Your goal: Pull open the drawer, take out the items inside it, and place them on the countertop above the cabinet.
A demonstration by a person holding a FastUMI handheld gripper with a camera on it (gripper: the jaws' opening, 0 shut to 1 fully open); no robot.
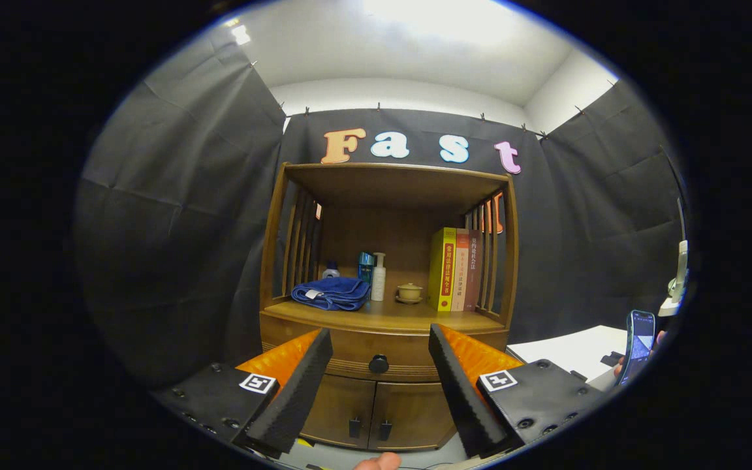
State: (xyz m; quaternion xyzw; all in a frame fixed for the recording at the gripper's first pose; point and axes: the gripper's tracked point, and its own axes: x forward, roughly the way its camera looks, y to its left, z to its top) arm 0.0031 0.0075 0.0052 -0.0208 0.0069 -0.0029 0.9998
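**Still shut: drawer waits, knob is the grip point**

Gripper (380,375) at lower centre of frame, fingers spread wide, holding nothing. Drawer (350,352) sits closed at centre, under the countertop (408,318), above the two cabinet doors (376,411). Its dark round knob (378,363) lies between the fingers and beyond them, not touched. Judgement: knob is small, hard, probably smooth, so pinch it squarely from both sides and pull straight out; wooden drawer looks stiff, moderately heavy. Contents hidden. Countertop already carries a blue towel (331,292), bottles (378,277), a small pot (409,292) and books (455,269); free space is at the front edge.
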